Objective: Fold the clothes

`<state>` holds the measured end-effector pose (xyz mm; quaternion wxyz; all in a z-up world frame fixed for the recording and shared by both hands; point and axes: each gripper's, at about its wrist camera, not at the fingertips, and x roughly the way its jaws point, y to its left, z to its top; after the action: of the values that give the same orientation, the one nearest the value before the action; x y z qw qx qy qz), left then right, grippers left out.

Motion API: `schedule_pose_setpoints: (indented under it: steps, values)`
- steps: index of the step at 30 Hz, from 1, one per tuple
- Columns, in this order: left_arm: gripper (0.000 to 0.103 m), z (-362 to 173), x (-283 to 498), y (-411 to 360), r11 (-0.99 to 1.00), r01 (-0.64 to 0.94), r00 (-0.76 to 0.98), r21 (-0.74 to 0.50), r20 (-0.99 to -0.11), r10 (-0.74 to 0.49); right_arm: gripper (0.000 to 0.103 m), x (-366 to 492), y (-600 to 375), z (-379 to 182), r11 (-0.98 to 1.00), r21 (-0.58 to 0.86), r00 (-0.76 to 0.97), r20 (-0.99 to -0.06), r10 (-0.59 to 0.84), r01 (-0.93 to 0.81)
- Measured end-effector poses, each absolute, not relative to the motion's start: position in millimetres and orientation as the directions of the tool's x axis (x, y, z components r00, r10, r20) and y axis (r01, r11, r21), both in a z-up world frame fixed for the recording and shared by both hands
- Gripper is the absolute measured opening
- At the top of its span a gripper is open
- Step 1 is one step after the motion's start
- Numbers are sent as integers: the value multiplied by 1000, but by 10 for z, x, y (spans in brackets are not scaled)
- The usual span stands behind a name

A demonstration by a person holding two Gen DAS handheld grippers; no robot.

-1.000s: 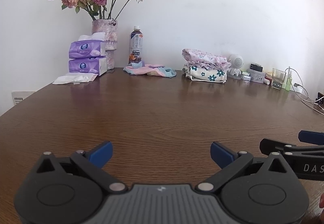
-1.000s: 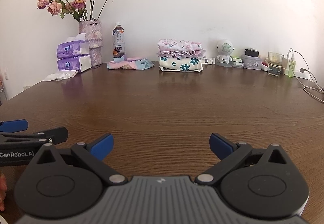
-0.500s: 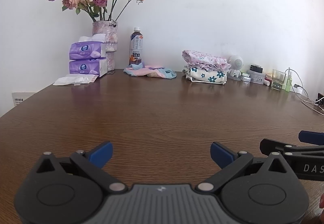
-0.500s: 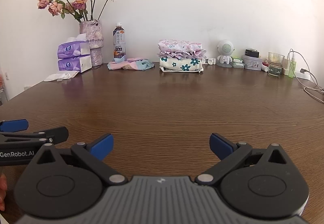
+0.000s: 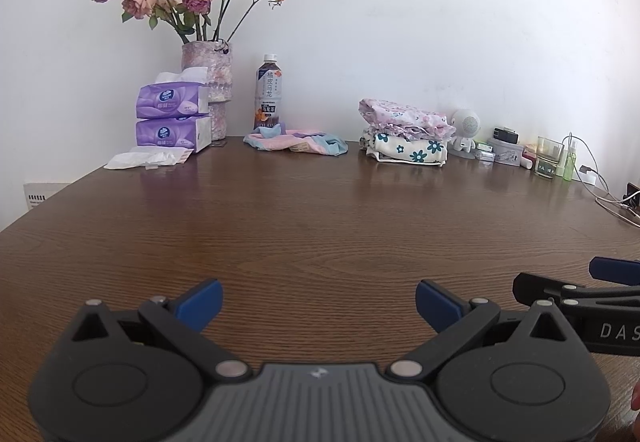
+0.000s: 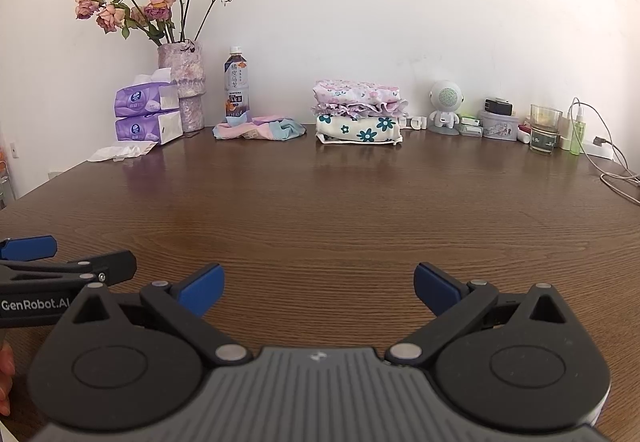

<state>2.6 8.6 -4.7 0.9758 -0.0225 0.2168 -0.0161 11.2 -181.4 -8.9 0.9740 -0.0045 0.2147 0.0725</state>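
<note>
A stack of folded floral clothes [image 5: 406, 136] [image 6: 358, 116] rests at the far edge of the brown wooden table [image 5: 320, 226] [image 6: 340, 202]. Left of it lies a crumpled pink and blue garment [image 5: 296, 142] [image 6: 258, 129]. My left gripper [image 5: 318, 302] hovers low over the near part of the table, open, with nothing between its blue fingertips. My right gripper [image 6: 316, 288] is beside it, also open and empty. Each gripper shows at the edge of the other's view.
Along the far wall stand a vase of dried roses [image 5: 208, 90], two purple tissue packs [image 5: 172, 120], a drink bottle [image 5: 269, 94], a small white robot figure [image 6: 445, 106], a glass [image 6: 544, 126] and cables [image 6: 616, 170]. A loose tissue [image 5: 146, 159] lies at the far left.
Both views have shifted very slightly, with the far objects sitting a touch lower in frame. The grippers stay open and nothing on the table has moved.
</note>
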Motion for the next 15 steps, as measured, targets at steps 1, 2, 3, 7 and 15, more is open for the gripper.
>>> schedule_pose_setpoints:
  steps: [1, 2, 3, 7, 15]
  values:
    - [103, -45, 26, 82, 998, 22, 905, -51, -422, -41, 103, 110, -1812, -89, 989, 23, 897, -419, 139, -143]
    - [103, -40, 30, 73, 998, 22, 905, -51, -422, -41, 103, 110, -1811, -88, 990, 23, 898, -418, 139, -142]
    - [103, -36, 33, 67, 998, 22, 905, -50, -422, -41, 103, 113, -1811, -87, 990, 24, 898, -419, 139, -142]
    - [103, -40, 28, 63, 998, 24, 906, -50, -422, -43, 103, 119, -1813, -83, 989, 23, 898, -418, 139, -143]
    - [103, -42, 22, 59, 999, 27, 905, -46, -422, -44, 103, 112, -1817, -86, 989, 23, 898, -417, 140, -143]
